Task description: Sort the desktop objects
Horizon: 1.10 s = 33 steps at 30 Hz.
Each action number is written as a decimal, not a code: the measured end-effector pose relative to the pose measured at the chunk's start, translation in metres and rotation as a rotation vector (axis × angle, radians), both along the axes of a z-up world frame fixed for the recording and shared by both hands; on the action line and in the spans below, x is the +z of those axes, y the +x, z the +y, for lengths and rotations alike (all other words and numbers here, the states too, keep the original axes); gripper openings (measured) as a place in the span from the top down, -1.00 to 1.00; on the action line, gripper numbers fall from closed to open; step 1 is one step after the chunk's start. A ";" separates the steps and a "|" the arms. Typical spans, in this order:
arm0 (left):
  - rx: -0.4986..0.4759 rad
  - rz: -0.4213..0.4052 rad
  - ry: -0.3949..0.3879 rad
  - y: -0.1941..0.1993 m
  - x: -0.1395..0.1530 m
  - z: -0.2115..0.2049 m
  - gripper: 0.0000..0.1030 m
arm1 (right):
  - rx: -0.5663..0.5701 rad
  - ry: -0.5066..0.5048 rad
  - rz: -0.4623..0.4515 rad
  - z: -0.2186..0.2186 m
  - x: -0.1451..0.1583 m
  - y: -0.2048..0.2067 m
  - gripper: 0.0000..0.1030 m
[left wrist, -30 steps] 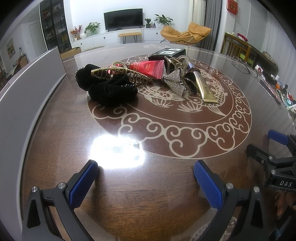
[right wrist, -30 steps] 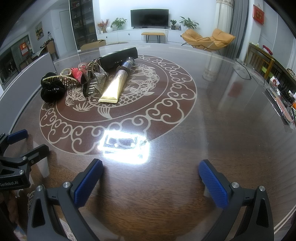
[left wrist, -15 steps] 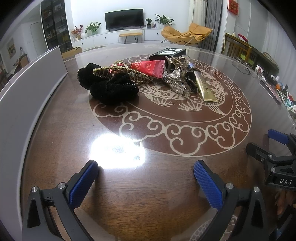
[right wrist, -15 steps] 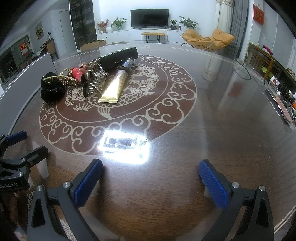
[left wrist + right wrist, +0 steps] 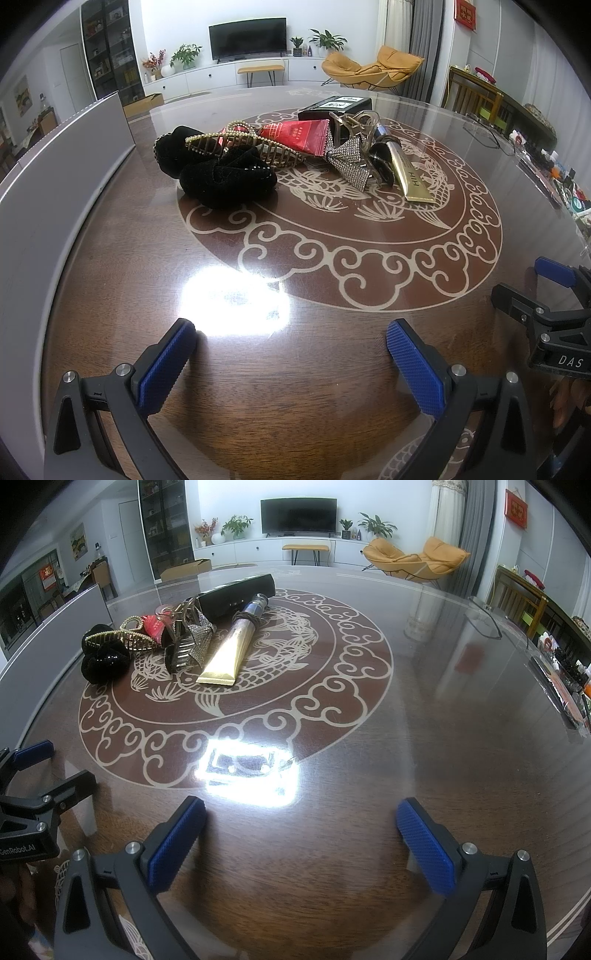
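Note:
A pile of small objects lies at the far side of the round table's medallion: a black velvet bow (image 5: 221,173) (image 5: 105,661), a gold pearl hair claw (image 5: 243,146) (image 5: 125,638), a red packet (image 5: 295,134), a rhinestone bow clip (image 5: 349,162) (image 5: 199,642), a gold tube (image 5: 410,173) (image 5: 231,650) and a black box (image 5: 334,109) (image 5: 236,598). My left gripper (image 5: 290,360) is open and empty, well short of the pile. My right gripper (image 5: 301,840) is open and empty, to the right of the left one.
A long grey-white box wall (image 5: 48,184) runs along the table's left edge. Glasses (image 5: 484,618) and clutter (image 5: 565,679) lie at the far right rim. The dark wooden table (image 5: 406,775) has a glossy glass top with a bright glare patch.
The left gripper has crept slightly forward toward the pile. The right gripper has stayed almost still.

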<state>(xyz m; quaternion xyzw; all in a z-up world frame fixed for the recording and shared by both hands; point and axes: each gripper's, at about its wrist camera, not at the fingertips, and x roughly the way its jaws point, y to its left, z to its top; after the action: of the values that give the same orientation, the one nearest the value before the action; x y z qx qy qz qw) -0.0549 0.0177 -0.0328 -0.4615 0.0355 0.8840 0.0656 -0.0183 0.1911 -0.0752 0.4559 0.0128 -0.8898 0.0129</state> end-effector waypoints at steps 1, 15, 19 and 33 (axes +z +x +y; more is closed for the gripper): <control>-0.006 -0.005 0.000 0.001 0.001 -0.002 -1.00 | 0.000 0.000 0.000 0.000 0.000 0.000 -1.00; 0.145 0.010 0.166 -0.042 0.040 -0.058 -1.00 | 0.000 0.000 0.000 0.000 0.000 0.000 -1.00; 0.176 -0.021 0.146 -0.089 0.037 -0.047 -1.00 | 0.000 0.000 0.000 0.000 0.000 0.000 -1.00; 0.140 0.022 0.057 -0.091 0.029 -0.052 0.24 | 0.000 0.000 0.000 0.000 0.000 0.000 -1.00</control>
<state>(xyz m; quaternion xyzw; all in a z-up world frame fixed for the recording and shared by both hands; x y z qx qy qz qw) -0.1460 -0.0346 -0.0033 -0.4512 -0.0212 0.8920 0.0164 -0.0183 0.1914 -0.0751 0.4559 0.0128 -0.8898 0.0130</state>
